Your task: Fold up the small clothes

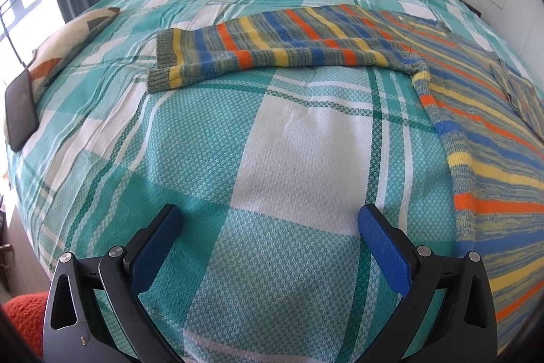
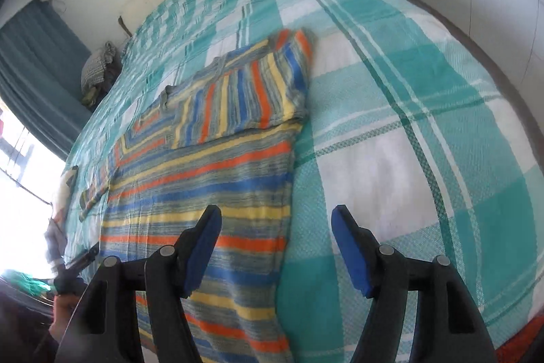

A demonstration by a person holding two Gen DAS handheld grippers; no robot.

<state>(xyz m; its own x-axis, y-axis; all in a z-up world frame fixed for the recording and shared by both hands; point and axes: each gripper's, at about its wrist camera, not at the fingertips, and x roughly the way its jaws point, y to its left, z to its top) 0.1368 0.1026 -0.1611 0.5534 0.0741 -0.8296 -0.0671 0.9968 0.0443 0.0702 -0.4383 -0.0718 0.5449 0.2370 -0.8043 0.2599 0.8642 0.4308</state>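
While the striped sweater (image 1: 476,111) is spread flat on the teal plaid bedspread (image 1: 238,142), its lower hem is cut off by both frames. One sleeve (image 1: 272,53) is seen stretched out sideways in the left wrist view; the other sleeve (image 2: 238,94) is seen folded across the chest in the right wrist view. No readable writing is found. Left gripper (image 1: 270,220) is held over bare bedspread, jaws apart, nothing gripped. Right gripper (image 2: 275,220) is held over the sweater's right edge, jaws apart. A dark phone (image 1: 20,111) and a pillow (image 1: 68,36) are noted at the bed's left edge, partly blown out by window glare.
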